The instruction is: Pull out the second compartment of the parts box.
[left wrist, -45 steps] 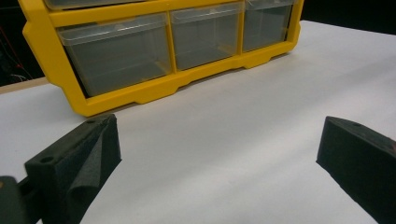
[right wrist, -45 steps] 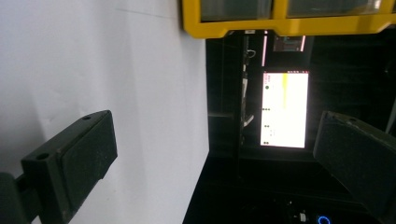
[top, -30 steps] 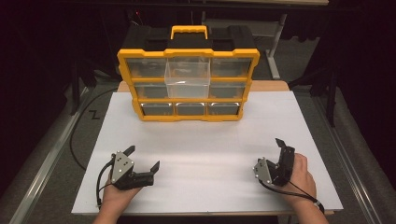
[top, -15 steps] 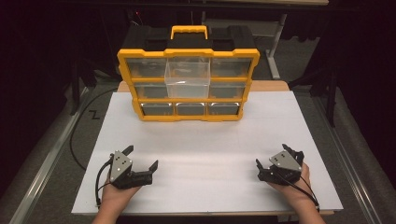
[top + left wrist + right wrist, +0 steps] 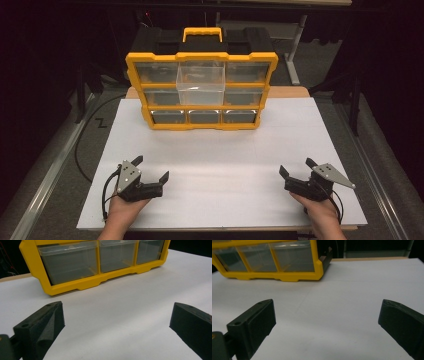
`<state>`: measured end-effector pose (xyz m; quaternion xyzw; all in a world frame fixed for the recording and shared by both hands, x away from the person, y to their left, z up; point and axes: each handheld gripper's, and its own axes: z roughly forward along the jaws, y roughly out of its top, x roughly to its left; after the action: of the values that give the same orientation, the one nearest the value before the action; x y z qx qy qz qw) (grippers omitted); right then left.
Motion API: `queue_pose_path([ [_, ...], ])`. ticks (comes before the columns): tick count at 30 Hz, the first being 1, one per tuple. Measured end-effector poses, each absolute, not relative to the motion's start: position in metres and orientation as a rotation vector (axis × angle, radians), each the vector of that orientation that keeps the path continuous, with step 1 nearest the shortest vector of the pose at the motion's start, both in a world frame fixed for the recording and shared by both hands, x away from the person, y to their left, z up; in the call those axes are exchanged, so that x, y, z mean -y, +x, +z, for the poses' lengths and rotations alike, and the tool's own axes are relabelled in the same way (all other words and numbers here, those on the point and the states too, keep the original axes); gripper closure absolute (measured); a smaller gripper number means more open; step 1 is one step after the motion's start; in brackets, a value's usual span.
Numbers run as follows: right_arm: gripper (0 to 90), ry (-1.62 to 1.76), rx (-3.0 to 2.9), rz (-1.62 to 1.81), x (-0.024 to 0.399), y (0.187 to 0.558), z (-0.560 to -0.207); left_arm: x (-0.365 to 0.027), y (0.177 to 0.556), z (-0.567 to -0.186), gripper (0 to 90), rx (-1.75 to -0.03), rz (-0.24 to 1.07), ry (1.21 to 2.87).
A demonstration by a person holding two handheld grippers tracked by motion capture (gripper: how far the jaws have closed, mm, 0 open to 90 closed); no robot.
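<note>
One yellow plastic organizer case (image 5: 201,90) with nine clear drawers, two black two-jaw claws, left claw (image 5: 151,168), right claw (image 5: 297,168), one white desk (image 5: 225,160)

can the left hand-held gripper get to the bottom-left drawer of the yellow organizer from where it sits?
Probably yes. The left hand-held gripper sits open and empty on the white table, and only bare surface lies between it and the bottom-left drawer of the yellow organizer.

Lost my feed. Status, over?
Both hand-held grippers, left and right, open, empty. Yellow organizer upright, untouched, middle drawer protruding. Path clear.
</note>
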<state>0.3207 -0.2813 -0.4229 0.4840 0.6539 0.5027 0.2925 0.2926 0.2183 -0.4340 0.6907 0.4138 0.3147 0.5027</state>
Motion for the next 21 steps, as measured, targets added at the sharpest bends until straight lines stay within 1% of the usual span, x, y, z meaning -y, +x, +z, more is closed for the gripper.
queue_pose_path([
  [4,1.4,1.330,-1.724,1.476,0.2821,0.3182,-0.4230,-0.2179,0.2938,-0.4341,0.5,-1.000,0.748,1.671],
  [11,1.2,1.224,-1.760,1.309,0.2746,0.3176,-0.4240,-0.2174,0.2944,-0.4346,0.4,-1.027,0.743,1.673],
  [21,1.2,1.210,-1.752,1.285,0.2744,0.3179,-0.4225,-0.2208,0.2942,-0.4339,0.3,-1.049,0.738,1.649],
])
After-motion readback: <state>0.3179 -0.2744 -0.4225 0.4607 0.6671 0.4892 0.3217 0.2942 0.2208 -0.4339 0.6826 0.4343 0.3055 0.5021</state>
